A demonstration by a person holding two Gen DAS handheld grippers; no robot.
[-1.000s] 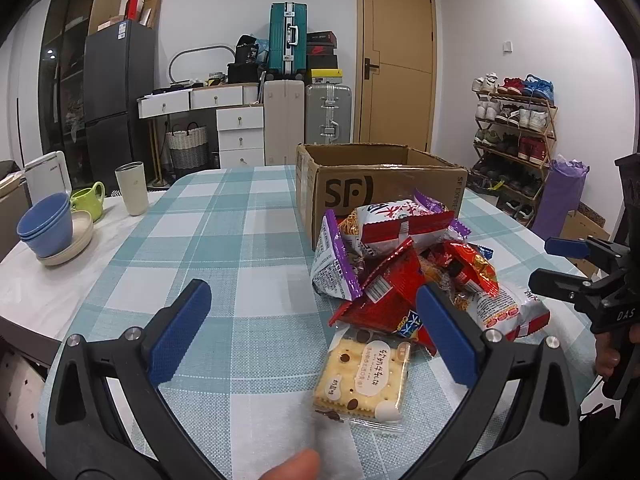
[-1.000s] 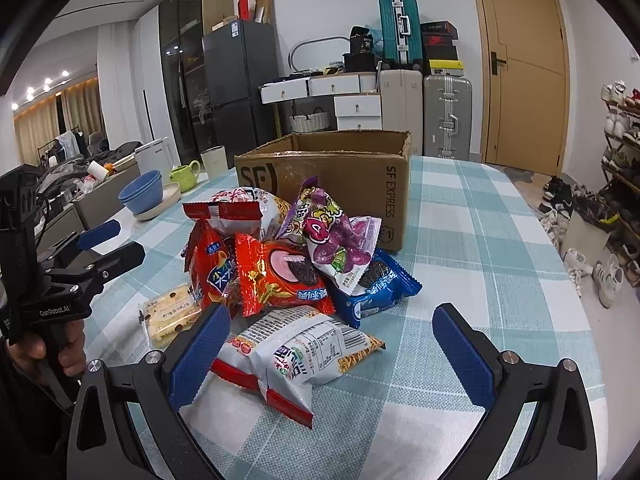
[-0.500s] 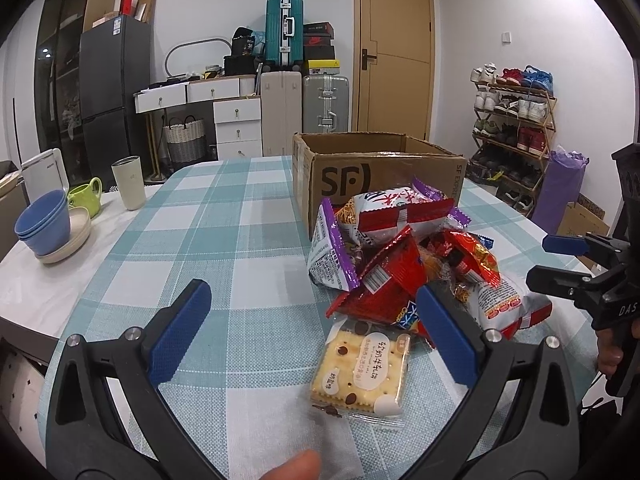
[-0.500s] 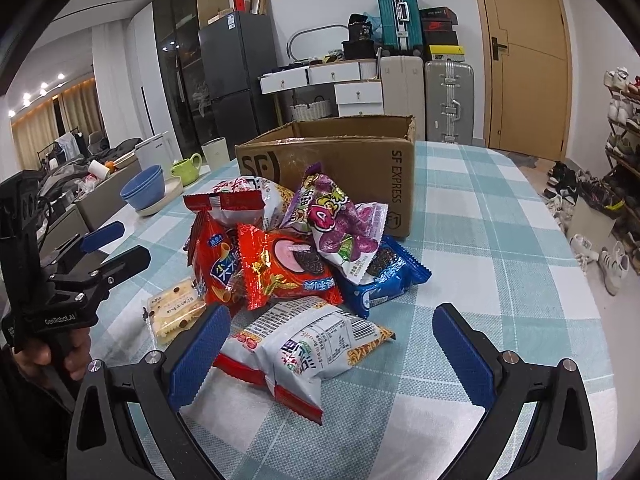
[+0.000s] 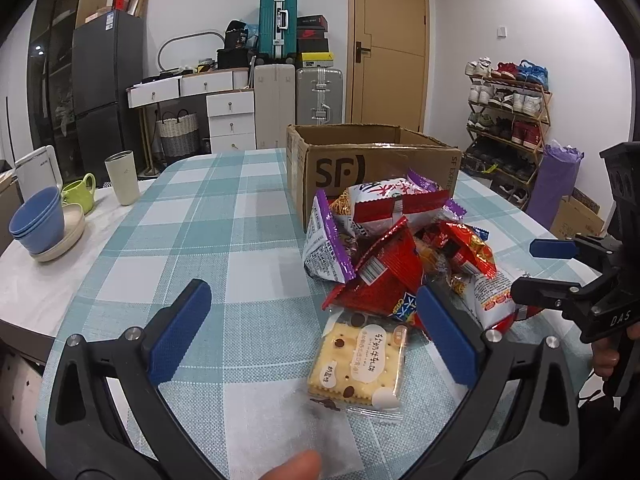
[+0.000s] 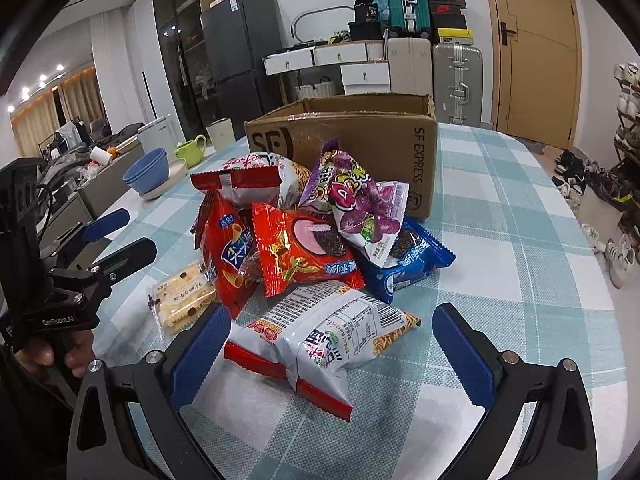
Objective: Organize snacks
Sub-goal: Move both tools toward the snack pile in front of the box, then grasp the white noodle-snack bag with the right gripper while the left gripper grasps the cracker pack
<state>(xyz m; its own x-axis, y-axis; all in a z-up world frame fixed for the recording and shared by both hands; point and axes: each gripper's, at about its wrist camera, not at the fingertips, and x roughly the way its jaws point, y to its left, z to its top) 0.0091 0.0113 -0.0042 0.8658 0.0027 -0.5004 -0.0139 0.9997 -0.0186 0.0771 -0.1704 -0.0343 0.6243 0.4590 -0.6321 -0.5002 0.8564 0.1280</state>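
- While the left gripper fills the bottom of its own view, its jaws stand wide apart, holding nothing, with a clear-wrapped cracker pack lying flat on the checked tablecloth between the blue pads.
- Right of centre in that view, a heap of snack bags rests against the front of the open cardboard box.
- The right gripper sits low in its view, jaws spread and empty, a white-and-red bag lying between them.
- Behind it, centre frame, lie a red cookie bag, a purple bag and a blue cookie pack.
- At centre left of the left view stand blue bowls, a green mug and a cream tumbler.
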